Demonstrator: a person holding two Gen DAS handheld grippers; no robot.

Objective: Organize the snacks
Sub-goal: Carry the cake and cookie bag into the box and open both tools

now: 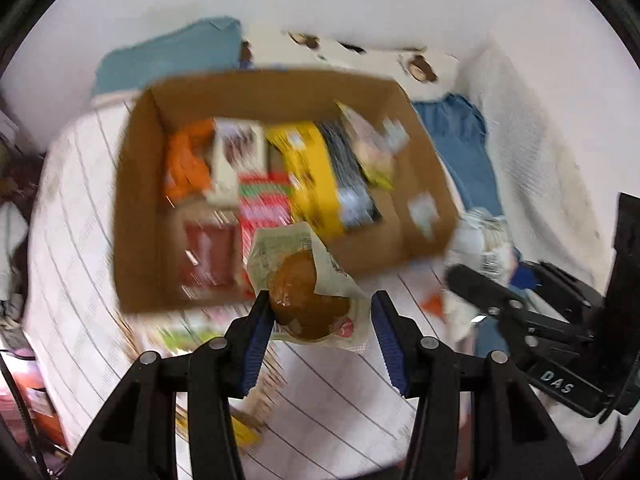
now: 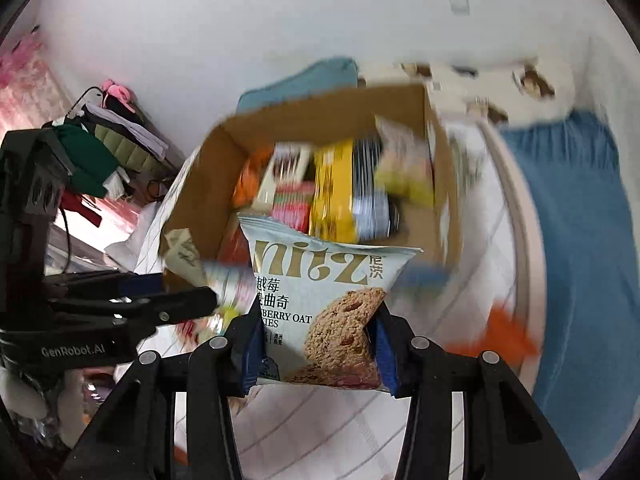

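The open brown cardboard box sits on the white quilted bed, already holding a row of upright snack packs. It lies straight ahead of both sets of fingers and a little below them.

The right gripper is clenched on the pale blue oat cookie bag. The bag stands upright, its top edge reaching over the box's near wall, so it appears closest to going in.

The left gripper has its fingers spread. The clear wrapped brown bun lies between them, touching the left pad and apart from the right one. Whether the bun is being let go or is resting there, I cannot tell. It sits just short of the box's near wall.
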